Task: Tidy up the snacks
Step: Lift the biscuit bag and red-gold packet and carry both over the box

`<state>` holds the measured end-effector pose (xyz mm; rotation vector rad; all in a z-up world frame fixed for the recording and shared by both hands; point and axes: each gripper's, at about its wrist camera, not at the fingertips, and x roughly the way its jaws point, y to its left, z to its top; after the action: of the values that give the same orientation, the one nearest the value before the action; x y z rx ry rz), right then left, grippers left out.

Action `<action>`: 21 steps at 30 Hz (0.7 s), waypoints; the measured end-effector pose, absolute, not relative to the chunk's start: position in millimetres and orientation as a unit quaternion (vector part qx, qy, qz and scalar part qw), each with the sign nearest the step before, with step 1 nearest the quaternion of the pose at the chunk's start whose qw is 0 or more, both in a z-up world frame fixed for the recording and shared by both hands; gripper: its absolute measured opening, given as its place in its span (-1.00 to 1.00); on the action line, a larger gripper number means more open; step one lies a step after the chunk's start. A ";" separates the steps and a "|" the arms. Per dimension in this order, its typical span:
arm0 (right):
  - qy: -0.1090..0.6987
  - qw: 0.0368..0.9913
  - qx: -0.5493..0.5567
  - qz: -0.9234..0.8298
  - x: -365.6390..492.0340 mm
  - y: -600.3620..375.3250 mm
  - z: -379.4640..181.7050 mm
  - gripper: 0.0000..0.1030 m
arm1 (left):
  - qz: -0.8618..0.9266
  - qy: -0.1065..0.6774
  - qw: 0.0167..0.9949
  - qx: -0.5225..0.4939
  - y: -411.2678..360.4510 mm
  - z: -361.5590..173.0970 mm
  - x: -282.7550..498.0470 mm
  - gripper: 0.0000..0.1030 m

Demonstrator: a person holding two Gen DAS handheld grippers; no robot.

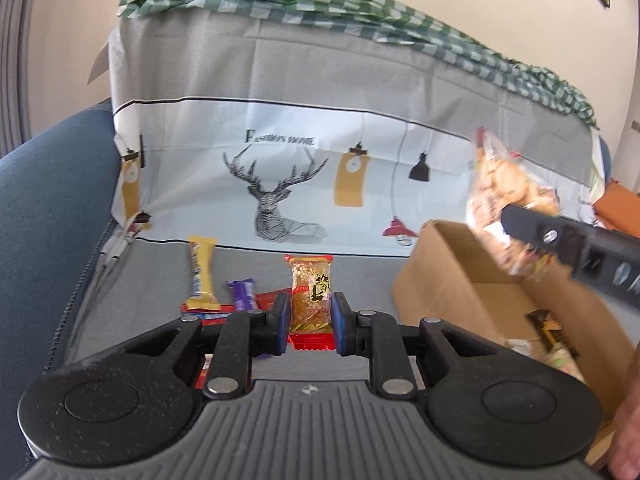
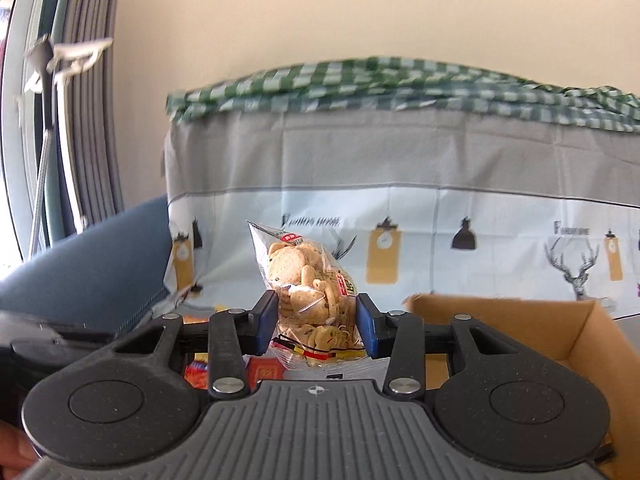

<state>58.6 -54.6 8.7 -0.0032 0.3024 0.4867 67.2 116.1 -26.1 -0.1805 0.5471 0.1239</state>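
Note:
My left gripper (image 1: pixel 310 322) is shut on a peanut brittle bar (image 1: pixel 311 294) in a clear wrapper with red ends, just above the sofa seat. My right gripper (image 2: pixel 316 322) is shut on a clear bag of small biscuits (image 2: pixel 310 292) and holds it upright in the air. In the left wrist view that bag (image 1: pixel 508 200) hangs above the open cardboard box (image 1: pixel 448 264), with the right gripper's black finger (image 1: pixel 560 236) across it. A yellow bar (image 1: pixel 203 276) and a purple bar (image 1: pixel 242 294) lie on the seat to the left.
The box (image 2: pixel 560 320) holds a few snack packs (image 1: pixel 550 328). Red packets (image 2: pixel 264 370) lie on the seat below the right gripper. A deer-print cloth (image 1: pixel 280 184) covers the sofa back, with a green checked cloth (image 1: pixel 320 0) on top. The blue armrest (image 1: pixel 48 200) is at left.

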 end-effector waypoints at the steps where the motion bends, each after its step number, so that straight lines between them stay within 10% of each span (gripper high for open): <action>1: 0.147 0.960 0.006 0.239 58.2 -68.4 16.7 -0.15 | 0.055 0.267 0.957 -0.095 110.2 -24.1 67.3 -0.55; 21: 0.146 0.985 -0.012 0.095 64.6 -262.4 -3.4 -0.15 | -0.082 0.225 0.964 -0.112 -11.7 -24.4 75.5 -0.55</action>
<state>64.6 -262.4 -3.4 -0.0234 0.2943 0.1903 75.5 -11.7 -24.4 -0.2273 0.4555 -0.1652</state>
